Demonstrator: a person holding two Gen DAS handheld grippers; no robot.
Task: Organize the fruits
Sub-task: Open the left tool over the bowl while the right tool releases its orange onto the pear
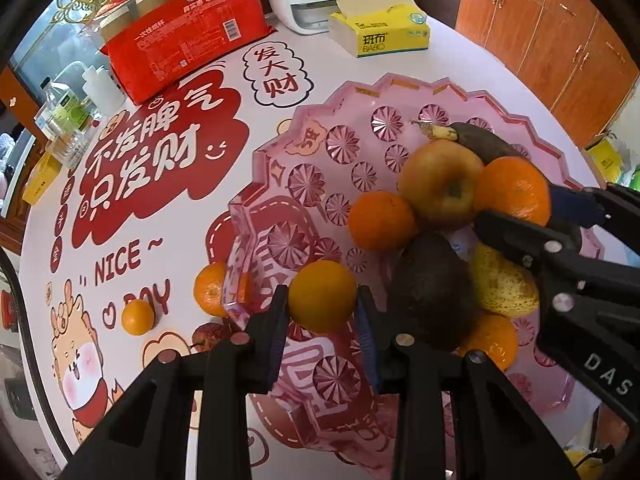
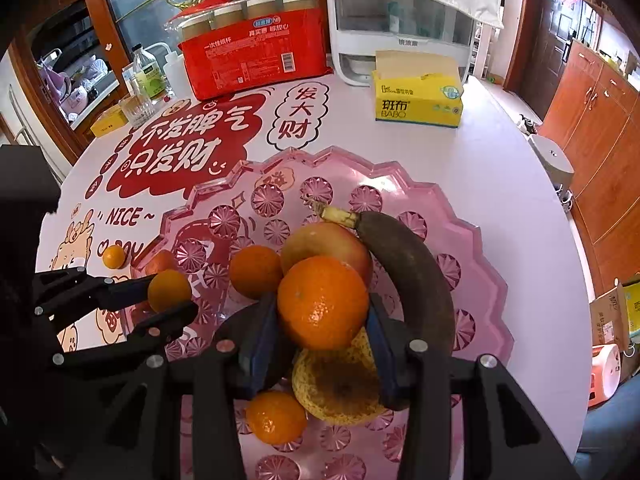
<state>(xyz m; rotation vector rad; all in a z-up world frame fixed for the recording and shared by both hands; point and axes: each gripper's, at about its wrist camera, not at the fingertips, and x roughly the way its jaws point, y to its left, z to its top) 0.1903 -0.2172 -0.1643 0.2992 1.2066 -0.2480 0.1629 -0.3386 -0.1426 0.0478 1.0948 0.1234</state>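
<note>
A pink scalloped fruit tray (image 1: 344, 92) (image 2: 472, 236) holds an apple (image 1: 440, 184) (image 2: 320, 240), a dark overripe banana (image 1: 484, 142) (image 2: 412, 276), an avocado (image 1: 432, 292), a speckled yellow pear (image 1: 504, 284) (image 2: 340, 388) and oranges (image 1: 380, 220) (image 2: 256, 270). My left gripper (image 1: 322, 300) (image 2: 170, 294) is shut on a small orange (image 1: 322, 296) (image 2: 170, 290) above the tray's near-left rim. My right gripper (image 2: 322, 316) (image 1: 532, 208) is shut on a larger orange (image 2: 322, 302) (image 1: 514, 190) over the fruit pile.
Two small oranges (image 1: 138, 317) (image 1: 210, 290) and a reddish fruit (image 1: 206, 336) lie on the table left of the tray. A red cup pack (image 1: 180, 36) (image 2: 256, 52), yellow tissue box (image 1: 380, 32) (image 2: 418, 98), white appliance (image 2: 404, 32) and bottles (image 1: 66, 120) stand at the back.
</note>
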